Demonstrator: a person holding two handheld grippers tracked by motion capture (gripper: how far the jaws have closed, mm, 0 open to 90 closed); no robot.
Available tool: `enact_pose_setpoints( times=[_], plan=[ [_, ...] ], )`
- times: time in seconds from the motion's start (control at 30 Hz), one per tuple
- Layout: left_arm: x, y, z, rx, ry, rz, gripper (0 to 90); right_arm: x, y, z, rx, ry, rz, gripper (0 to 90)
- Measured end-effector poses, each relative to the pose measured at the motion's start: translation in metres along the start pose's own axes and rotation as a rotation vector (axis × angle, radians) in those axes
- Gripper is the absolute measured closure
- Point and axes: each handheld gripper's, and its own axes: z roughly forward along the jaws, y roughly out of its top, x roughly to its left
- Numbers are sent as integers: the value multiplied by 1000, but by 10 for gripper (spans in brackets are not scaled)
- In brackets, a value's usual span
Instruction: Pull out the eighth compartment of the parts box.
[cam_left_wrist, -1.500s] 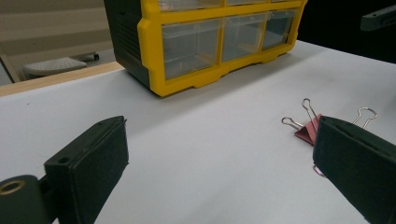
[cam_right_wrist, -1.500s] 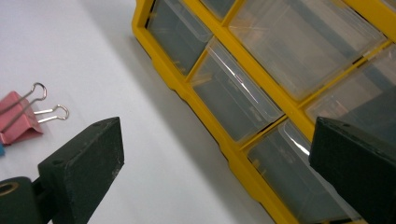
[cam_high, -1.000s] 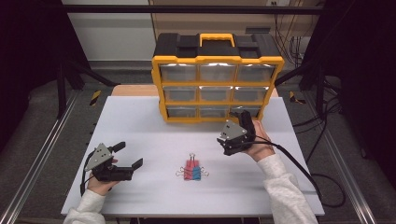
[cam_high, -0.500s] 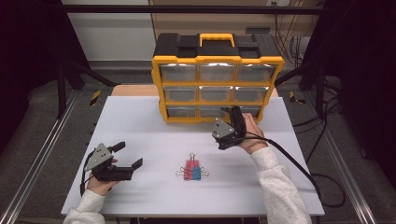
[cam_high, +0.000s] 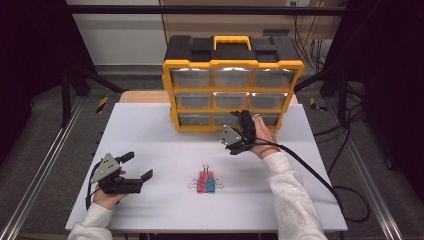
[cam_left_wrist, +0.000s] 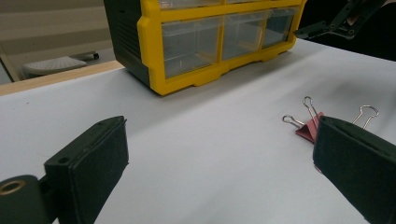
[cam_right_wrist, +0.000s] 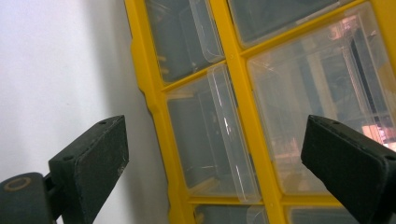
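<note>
The organizer (cam_high: 233, 82) stands at the desk's (cam_high: 150, 125) far edge, blocking its middle; bare strips of desk lie at either side of it. The right gripper (cam_high: 239, 131) sits close before its bottom drawer row, jaws wide apart, little room between. Binder clips (cam_high: 205, 182) lie mid-desk toward the near edge. The left gripper (cam_high: 134, 169), jaws apart, has bare desk ahead up to the clips.
</note>
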Motion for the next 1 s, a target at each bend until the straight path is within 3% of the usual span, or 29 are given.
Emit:
enact_pose_setpoints(
  times=[0.27,0.37,0.4,0.63,1.0],
  plan=[
    [1,0,-1,-4,2,-1,29,6,0,18,32,-32,-135,136],
    [1,0,-1,-5,2,-2,29,8,1,22,38,-36,-163,146],
    [1,0,-1,-4,3,-3,29,9,1,25,47,-45,-195,155],
    [1,0,-1,-5,2,-3,29,8,-4,34,66,-72,-227,192],
    [1,0,-1,-4,2,-2,29,12,-8,44,32,-105,-260,274]
  ],
)
